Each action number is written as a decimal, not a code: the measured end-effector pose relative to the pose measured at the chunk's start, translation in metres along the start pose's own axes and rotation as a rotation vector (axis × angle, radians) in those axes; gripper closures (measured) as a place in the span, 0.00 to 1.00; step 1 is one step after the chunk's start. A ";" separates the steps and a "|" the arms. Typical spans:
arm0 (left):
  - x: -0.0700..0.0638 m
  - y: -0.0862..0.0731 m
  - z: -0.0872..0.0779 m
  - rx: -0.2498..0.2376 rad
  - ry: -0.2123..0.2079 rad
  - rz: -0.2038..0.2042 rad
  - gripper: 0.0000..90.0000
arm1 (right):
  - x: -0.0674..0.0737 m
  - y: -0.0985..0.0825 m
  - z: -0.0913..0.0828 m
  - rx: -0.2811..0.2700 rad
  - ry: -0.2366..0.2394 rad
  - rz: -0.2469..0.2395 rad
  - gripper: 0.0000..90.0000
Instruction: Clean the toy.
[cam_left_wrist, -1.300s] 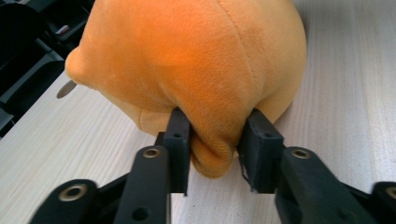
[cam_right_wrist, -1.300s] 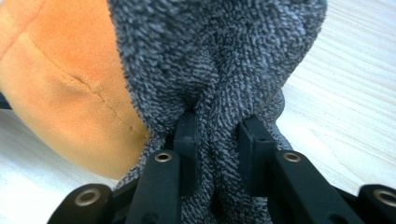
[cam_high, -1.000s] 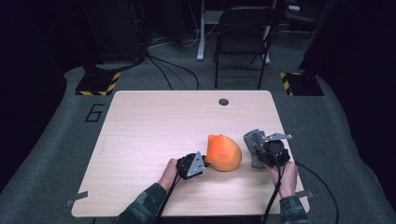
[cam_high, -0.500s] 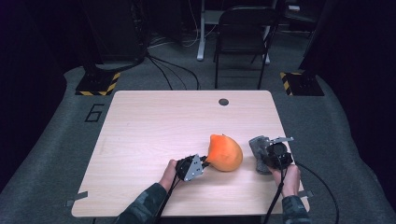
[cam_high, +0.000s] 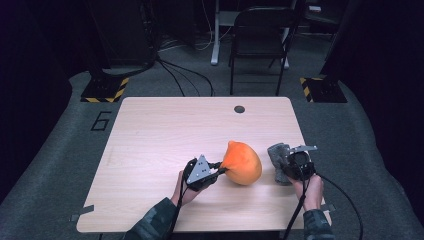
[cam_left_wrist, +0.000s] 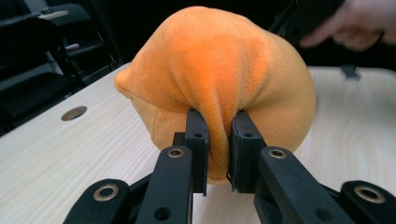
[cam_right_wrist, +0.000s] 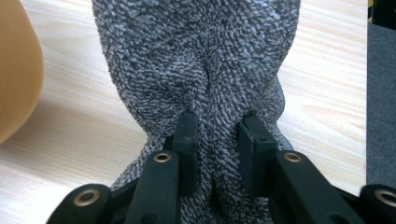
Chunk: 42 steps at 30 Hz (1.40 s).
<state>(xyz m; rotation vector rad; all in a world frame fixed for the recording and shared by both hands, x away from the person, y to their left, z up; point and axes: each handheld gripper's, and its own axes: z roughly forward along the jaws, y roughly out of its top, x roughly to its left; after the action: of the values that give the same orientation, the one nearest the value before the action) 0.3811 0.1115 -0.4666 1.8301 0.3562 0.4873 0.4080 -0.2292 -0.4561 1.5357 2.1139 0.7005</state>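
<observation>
An orange plush toy (cam_high: 242, 162) lies on the light wood table (cam_high: 165, 135), right of centre near the front. My left gripper (cam_high: 220, 171) comes at it from the left and is shut on a fold of its fabric; in the left gripper view the two jaws pinch the orange plush (cam_left_wrist: 219, 70) at its lower side, my left gripper (cam_left_wrist: 219, 135) just above the tabletop. To the right, my right gripper (cam_high: 286, 167) is shut on a grey fuzzy toy (cam_high: 277, 157). In the right gripper view the grey fuzzy toy (cam_right_wrist: 196, 56) bunches between the jaws of my right gripper (cam_right_wrist: 219, 135).
A round cable hole (cam_high: 239, 109) sits near the table's far edge. A dark chair (cam_high: 260, 35) stands behind the table. The table's right edge is close to the grey toy. The orange plush's edge (cam_right_wrist: 14, 70) shows to the left of the grey toy.
My left gripper has closed in on the orange plush and risen a little, pulling its pinched side up. The right gripper and grey toy have barely moved.
</observation>
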 end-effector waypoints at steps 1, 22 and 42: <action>0.000 0.003 -0.001 0.001 -0.001 -0.023 0.89 | 0.001 0.001 -0.001 0.000 -0.001 0.006 0.79; 0.005 -0.017 0.020 0.096 0.083 -0.459 0.88 | 0.081 0.043 -0.058 -0.151 0.111 -0.164 0.79; 0.003 -0.020 0.021 0.113 0.055 -0.427 0.87 | 0.112 0.044 -0.012 -0.103 0.061 -0.220 0.78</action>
<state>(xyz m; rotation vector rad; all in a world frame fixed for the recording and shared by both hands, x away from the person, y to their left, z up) 0.3941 0.1014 -0.4903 1.7842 0.8054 0.2234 0.4004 -0.1124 -0.4249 1.2196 2.2117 0.7719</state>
